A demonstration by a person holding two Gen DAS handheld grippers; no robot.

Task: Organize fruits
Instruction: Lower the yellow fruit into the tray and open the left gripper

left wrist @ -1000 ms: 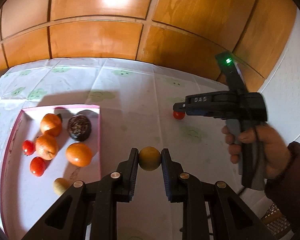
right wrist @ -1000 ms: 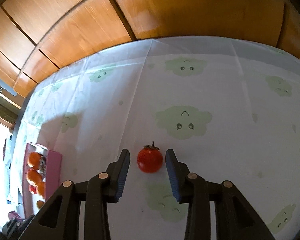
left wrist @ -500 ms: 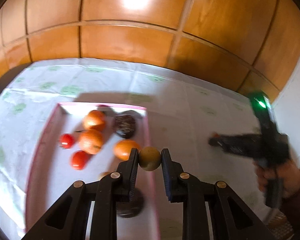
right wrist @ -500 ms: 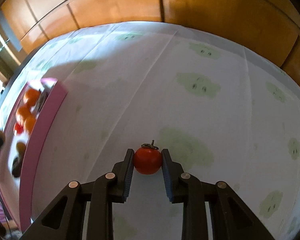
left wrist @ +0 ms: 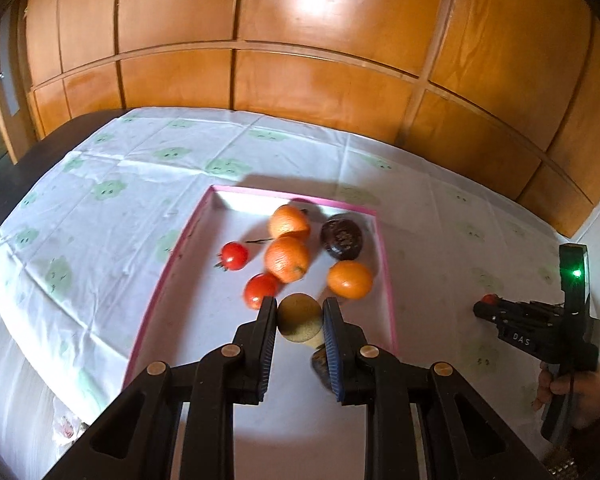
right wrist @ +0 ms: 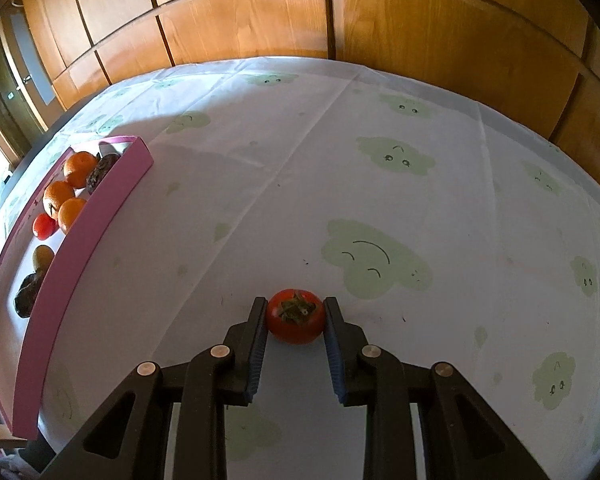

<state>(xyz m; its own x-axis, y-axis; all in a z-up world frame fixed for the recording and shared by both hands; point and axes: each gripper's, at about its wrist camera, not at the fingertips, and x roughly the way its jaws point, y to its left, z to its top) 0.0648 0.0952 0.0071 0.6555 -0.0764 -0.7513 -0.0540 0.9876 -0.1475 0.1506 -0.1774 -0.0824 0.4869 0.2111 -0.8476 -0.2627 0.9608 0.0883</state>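
A yellow-green fruit [left wrist: 300, 317] is squeezed in the left gripper [left wrist: 300, 322], low in the middle of the frame, right over the pink tray [left wrist: 385, 264]. A red fruit [right wrist: 296, 316] is squeezed in the right gripper [right wrist: 296, 320], with the tray far to its left.

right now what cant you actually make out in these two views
- Left wrist view: the dark fruit behind the left gripper is mostly hidden by its fingers and the yellow-green fruit it holds.
- Left wrist view: the red fruit in the right gripper is too small to identify.
- Right wrist view: the pink tray wall hides the lower parts of the fruits inside.
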